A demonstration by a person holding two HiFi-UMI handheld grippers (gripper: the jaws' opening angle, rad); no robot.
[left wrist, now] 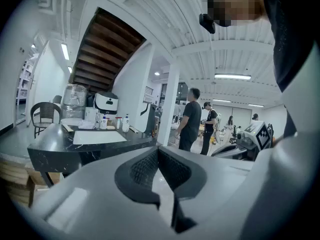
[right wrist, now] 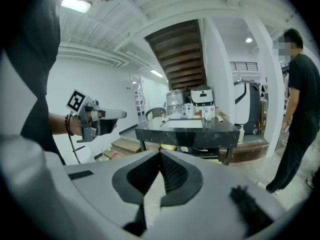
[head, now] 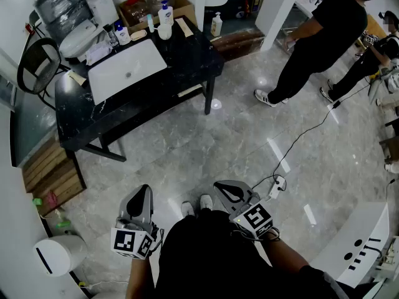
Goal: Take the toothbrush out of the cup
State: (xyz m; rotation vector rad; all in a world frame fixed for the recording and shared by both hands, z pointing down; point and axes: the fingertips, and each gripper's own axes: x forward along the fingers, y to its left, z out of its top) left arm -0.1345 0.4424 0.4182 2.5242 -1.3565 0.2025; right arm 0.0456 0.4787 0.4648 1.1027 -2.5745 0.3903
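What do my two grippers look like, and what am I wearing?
Both the left gripper and right gripper are pale grey tapered shells with black ribbed pads. Each carries a white cube with black square markers. The left wrist wears a dark bracelet; the clothing is black.

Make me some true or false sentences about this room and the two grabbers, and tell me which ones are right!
1. The left gripper and the right gripper are both shut and empty. True.
2. The black table is right under the grippers. False: it stands well away from them.
3. A white sink sits in the table. True.
4. The bottles stand inside the sink. False: they stand on the table top, outside it.
5. Nobody else is around. False: a person in black stands nearby.
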